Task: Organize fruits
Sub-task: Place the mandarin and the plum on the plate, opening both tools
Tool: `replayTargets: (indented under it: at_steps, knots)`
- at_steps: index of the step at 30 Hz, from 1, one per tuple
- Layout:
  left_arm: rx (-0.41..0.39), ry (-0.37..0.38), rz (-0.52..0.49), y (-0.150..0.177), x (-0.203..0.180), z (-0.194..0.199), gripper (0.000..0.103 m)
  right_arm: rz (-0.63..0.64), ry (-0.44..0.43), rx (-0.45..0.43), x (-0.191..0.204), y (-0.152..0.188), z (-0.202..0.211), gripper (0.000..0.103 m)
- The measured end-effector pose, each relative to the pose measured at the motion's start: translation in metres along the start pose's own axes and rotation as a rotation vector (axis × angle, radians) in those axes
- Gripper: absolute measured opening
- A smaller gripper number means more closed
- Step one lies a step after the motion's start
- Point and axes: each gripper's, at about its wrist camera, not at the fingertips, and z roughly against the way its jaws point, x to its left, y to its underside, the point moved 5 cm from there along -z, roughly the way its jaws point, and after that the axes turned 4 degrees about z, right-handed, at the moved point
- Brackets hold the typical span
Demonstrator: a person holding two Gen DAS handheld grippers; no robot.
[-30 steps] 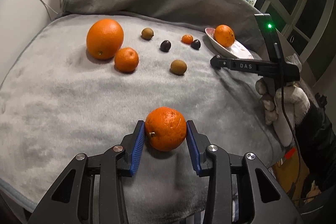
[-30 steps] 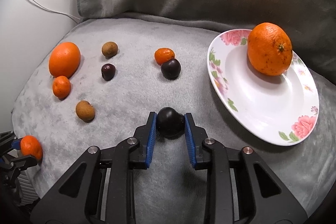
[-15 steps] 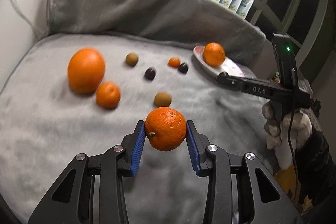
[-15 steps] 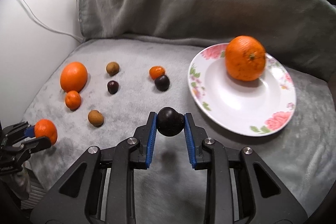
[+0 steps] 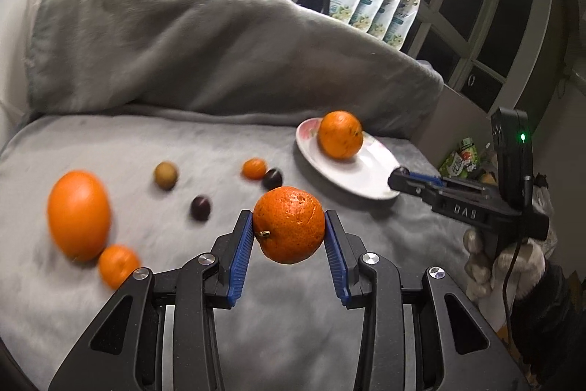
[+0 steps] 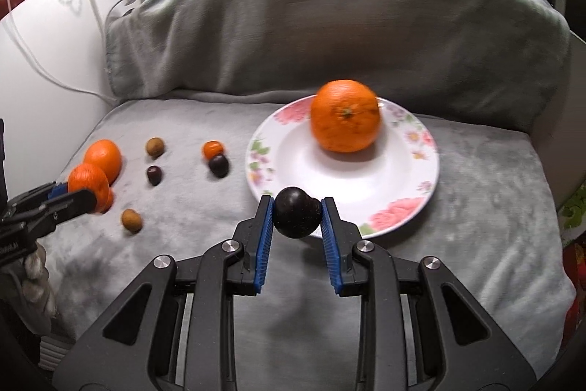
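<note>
Both wrist cameras look obliquely down, close over the grey blanket (image 5: 110,141), sharing the floral plate (image 6: 278,167).

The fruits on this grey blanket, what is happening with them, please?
A person is sorting fruit with two hand-held grippers. The left gripper holds a mandarin above the blanket, and the right gripper holds a dark plum at the near rim of the floral plate. One large orange already sits on the plate. Other oranges, plums and small brown fruits lie on the blanket.
</note>
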Motion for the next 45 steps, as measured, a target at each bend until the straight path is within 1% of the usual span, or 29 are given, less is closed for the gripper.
replayTargets:
  at_steps: [10, 21, 22, 23, 32, 39, 40, 41, 42, 43, 44, 45]
  knots:
    - [0.021, 0.038, -0.029, -0.019, -0.023, -0.039, 0.037, -0.024, 0.054, 0.004, -0.036, -0.002, -0.002, 0.027]
    - [0.054, 0.053, -0.052, -0.035, -0.041, -0.079, 0.037, -0.036, 0.084, 0.008, -0.056, -0.004, -0.007, 0.027]
    - [0.057, 0.053, -0.053, -0.035, -0.043, -0.081, 0.037, -0.037, 0.126, -0.003, -0.059, -0.005, -0.007, 0.027]
    - [0.061, 0.053, -0.055, -0.035, -0.044, -0.084, 0.037, -0.037, 0.127, -0.002, -0.06, -0.005, -0.008, 0.027]
    - [0.088, 0.054, -0.084, -0.034, -0.054, -0.102, 0.037, -0.047, 0.137, 0.005, -0.071, -0.005, -0.012, 0.027]
    - [0.092, 0.044, -0.087, -0.035, -0.054, -0.106, 0.038, -0.036, 0.139, -0.001, -0.07, -0.006, -0.011, 0.027]
    - [0.093, 0.045, -0.089, -0.035, -0.054, -0.105, 0.038, -0.033, 0.142, 0.0, -0.07, -0.006, -0.011, 0.028]
    - [0.089, 0.043, -0.091, -0.036, -0.055, -0.106, 0.042, -0.031, 0.148, 0.0, -0.07, -0.006, -0.011, 0.036]
    - [0.082, 0.04, -0.092, -0.036, -0.056, -0.106, 0.051, -0.03, 0.152, -0.004, -0.07, -0.006, -0.011, 0.044]
    - [0.067, 0.04, -0.094, -0.038, -0.057, -0.104, 0.054, -0.031, 0.154, -0.013, -0.07, -0.006, -0.009, 0.059]
    - [0.059, 0.041, -0.096, -0.039, -0.057, -0.103, 0.058, -0.031, 0.154, -0.024, -0.07, -0.007, -0.007, 0.063]
    - [0.051, 0.038, -0.099, -0.04, -0.057, -0.101, 0.065, -0.03, 0.157, -0.028, -0.07, -0.008, -0.005, 0.063]
